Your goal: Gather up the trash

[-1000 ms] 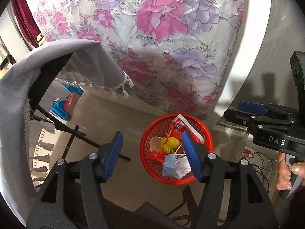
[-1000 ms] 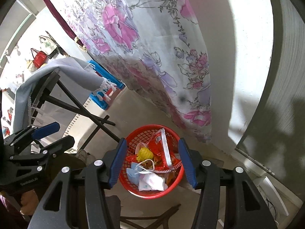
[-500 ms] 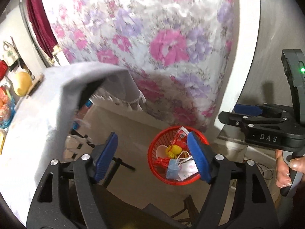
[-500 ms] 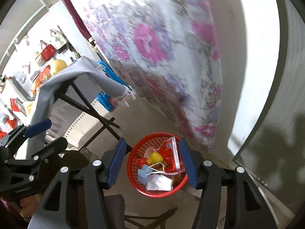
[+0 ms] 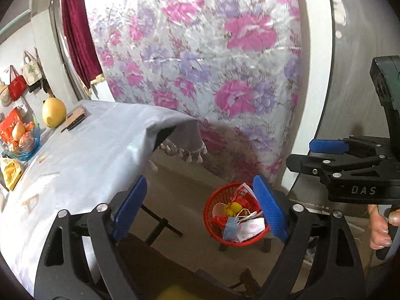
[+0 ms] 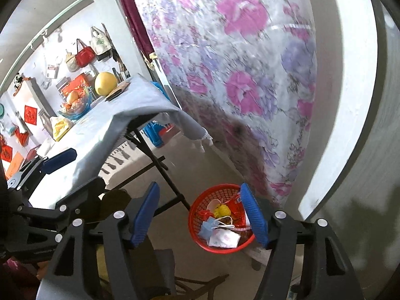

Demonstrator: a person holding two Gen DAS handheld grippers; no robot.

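A red mesh trash basket (image 5: 212,200) stands on the floor below, and it also shows in the right wrist view (image 6: 197,207). It holds several pieces of trash: a yellow crumpled piece (image 5: 232,207), a blue face mask (image 5: 228,230), white wrappers (image 6: 223,237). My left gripper (image 5: 200,207) is open and empty, high above the floor. My right gripper (image 6: 200,215) is open and empty, also high above the basket. The right gripper shows at the right edge of the left wrist view (image 5: 350,170); the left gripper shows at the left of the right wrist view (image 6: 45,175).
A folding table with a grey cloth (image 5: 82,150) is at the left, with a fruit bowl (image 5: 20,137), a yellow pomelo (image 5: 53,112) and a yellow bag (image 5: 10,172). A floral curtain (image 5: 212,62) hangs behind. A dark chair (image 5: 155,270) is below the grippers.
Both grippers have risen and tilted up; the basket now looks smaller and lower, and the tabletop with its fruit has come into view. Both stay open and empty.
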